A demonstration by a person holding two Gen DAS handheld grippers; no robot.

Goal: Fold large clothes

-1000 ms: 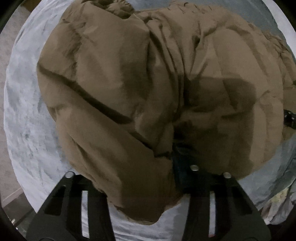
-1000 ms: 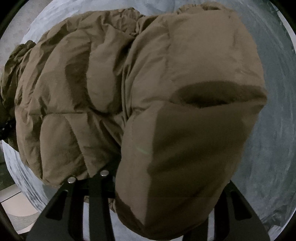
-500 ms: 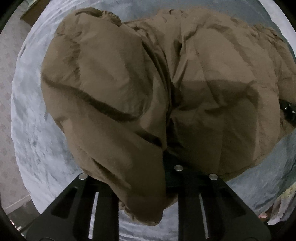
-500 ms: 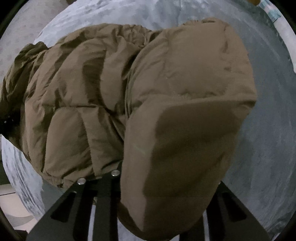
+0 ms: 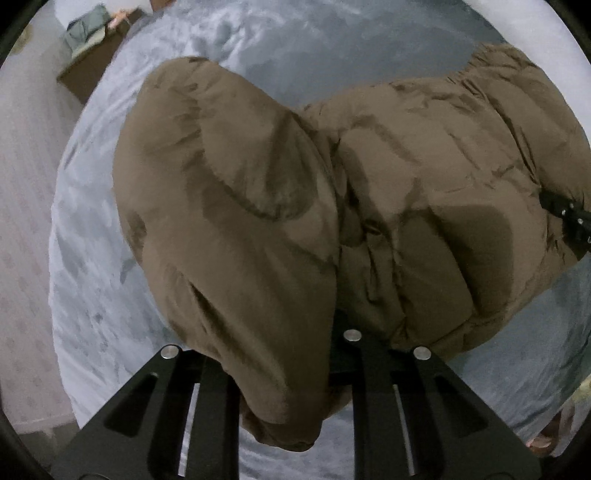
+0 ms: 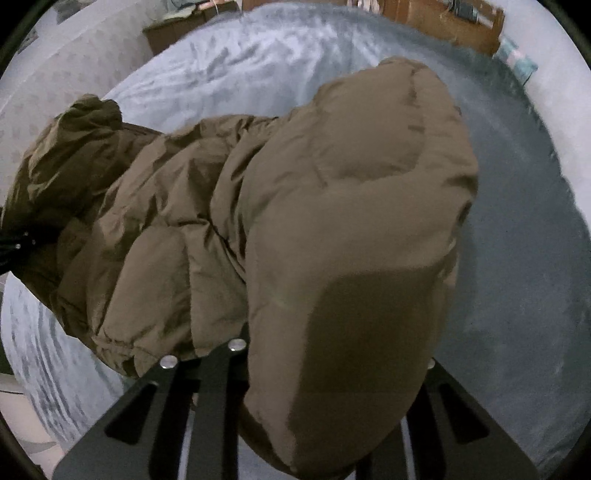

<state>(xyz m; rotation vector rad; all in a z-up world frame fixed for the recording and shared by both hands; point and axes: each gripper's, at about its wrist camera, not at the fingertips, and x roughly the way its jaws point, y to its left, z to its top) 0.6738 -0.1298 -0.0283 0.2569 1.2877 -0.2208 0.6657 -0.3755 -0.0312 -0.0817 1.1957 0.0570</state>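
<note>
A large brown puffer jacket (image 5: pixel 369 206) hangs bunched over a grey-blue bed. My left gripper (image 5: pixel 295 354) is shut on the jacket's near edge; fabric drapes over its fingertips and hides them. The right gripper shows at the right edge of the left wrist view (image 5: pixel 569 218), clamped on the jacket's other side. In the right wrist view the jacket (image 6: pixel 332 229) fills the middle. My right gripper (image 6: pixel 314 369) is shut on it, with a padded fold hanging over its fingers. The left gripper (image 6: pixel 18 243) shows at the left edge, holding the jacket.
The bed's grey-blue cover (image 5: pixel 92 295) lies under the jacket and spreads right in the right wrist view (image 6: pixel 517 277). A wooden nightstand (image 5: pixel 85 74) stands at the far left. A wooden headboard (image 6: pixel 443 22) runs along the back. Patterned floor (image 5: pixel 22 221) is at left.
Both grippers have lifted the jacket higher and tilted up. More of the bed and the room beyond it shows now, and the jacket looks smaller in both views.
</note>
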